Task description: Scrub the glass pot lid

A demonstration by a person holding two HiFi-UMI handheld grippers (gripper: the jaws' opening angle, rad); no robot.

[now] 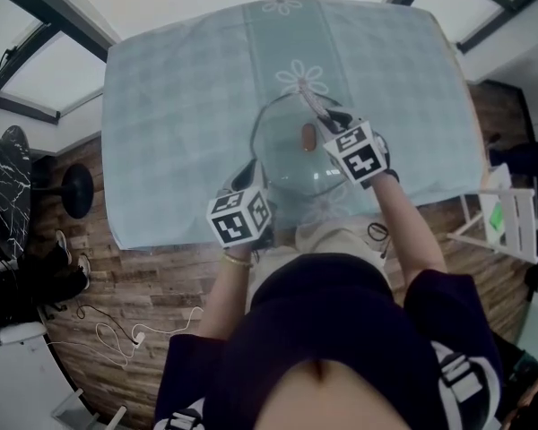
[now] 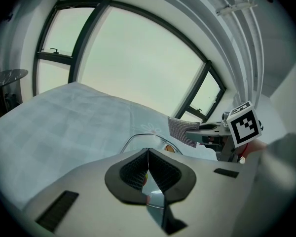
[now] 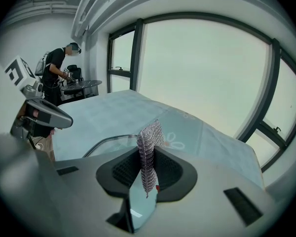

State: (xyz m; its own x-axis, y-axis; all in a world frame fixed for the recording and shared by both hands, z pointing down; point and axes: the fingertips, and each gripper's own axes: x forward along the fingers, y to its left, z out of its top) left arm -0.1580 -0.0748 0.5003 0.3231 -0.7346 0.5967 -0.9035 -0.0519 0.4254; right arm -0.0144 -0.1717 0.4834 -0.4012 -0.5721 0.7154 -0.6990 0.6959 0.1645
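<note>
Near the front edge of the blue-clothed desk (image 1: 179, 106), one round glass pot lid (image 1: 282, 146); left hand-held gripper (image 2: 147, 157) closed tight, right hand-held gripper (image 3: 148, 157) clamping one grey mesh scrubber (image 3: 149, 139).

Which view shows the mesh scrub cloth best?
Right gripper view: the mesh scrub cloth stands clamped between the jaws, weave visible. Left gripper view shows its end side-on; head view, a thin strip.
</note>
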